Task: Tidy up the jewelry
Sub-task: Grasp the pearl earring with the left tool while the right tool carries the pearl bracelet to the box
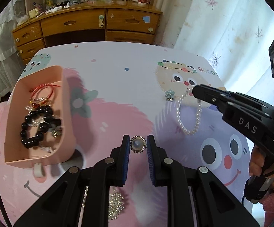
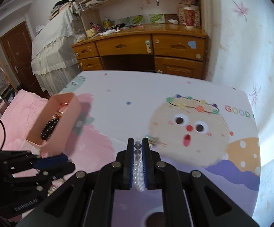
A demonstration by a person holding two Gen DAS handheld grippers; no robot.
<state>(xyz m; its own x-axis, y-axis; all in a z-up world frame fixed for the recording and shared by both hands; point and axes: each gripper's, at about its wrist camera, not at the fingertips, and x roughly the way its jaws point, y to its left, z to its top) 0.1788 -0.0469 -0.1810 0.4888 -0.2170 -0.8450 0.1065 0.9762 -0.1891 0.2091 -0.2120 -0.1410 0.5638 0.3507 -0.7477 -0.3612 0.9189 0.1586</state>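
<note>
With both loads lifted off the table [image 1: 118, 60], this reads as the carry step: left gripper [image 1: 138, 145] jaws clamped on the round ring [image 1: 138, 144], right gripper [image 2: 138, 145] jaws together on the pearl bracelet [image 1: 189, 117], which dangles. Next move likely needs both taken leftward over the pink box [image 1: 67, 102] rim, then released. Open tabletop between; the box sits near the left edge.
</note>
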